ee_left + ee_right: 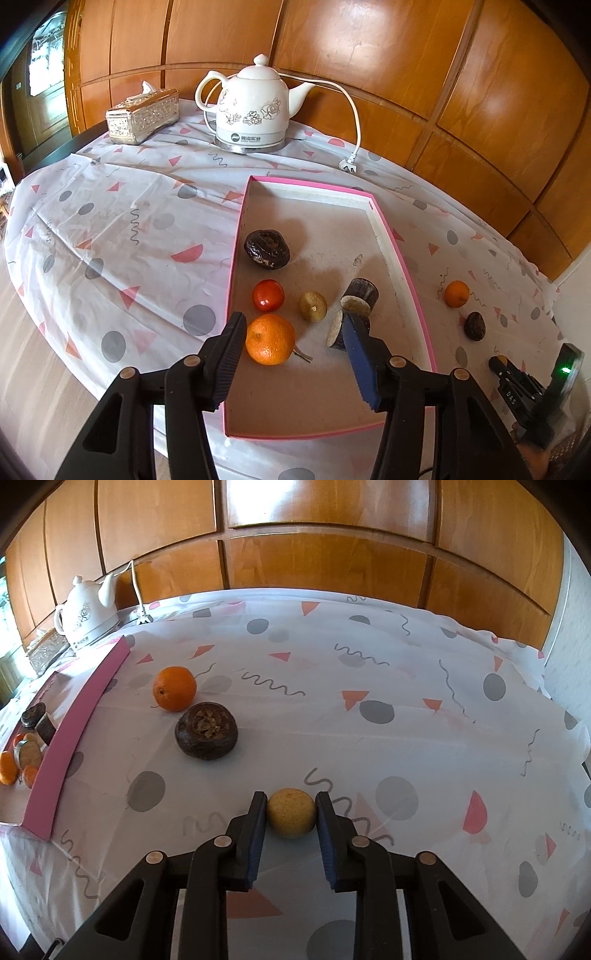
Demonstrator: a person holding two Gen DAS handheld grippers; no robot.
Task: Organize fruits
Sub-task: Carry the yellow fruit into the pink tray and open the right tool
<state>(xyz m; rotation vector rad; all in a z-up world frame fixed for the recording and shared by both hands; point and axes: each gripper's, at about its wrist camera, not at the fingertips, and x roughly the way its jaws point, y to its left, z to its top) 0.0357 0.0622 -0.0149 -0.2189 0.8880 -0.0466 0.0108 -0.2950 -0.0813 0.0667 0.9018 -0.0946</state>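
Over the near end of the pink tray (310, 181), my left gripper (295, 321) stands open. A large orange (270, 339) lies on the tray floor beside its left finger, free of the right one. Also in the tray are a dark wrinkled fruit (266, 254), a red fruit (268, 294), a small yellowish fruit (313, 305) and cut dark pieces (360, 295). On the cloth to the right, my right gripper (291, 799) is shut on a round yellow fruit (291, 814). A small orange (174, 688) and a dark fruit (206, 734) lie between it and the tray's side (74, 720).
A white kettle (255, 110) with its cord and plug (349, 164) stands at the back by the wooden wall. A silver tissue box (142, 116) sits left of it. The patterned cloth (122, 229) covers a table whose edge runs near on the left.
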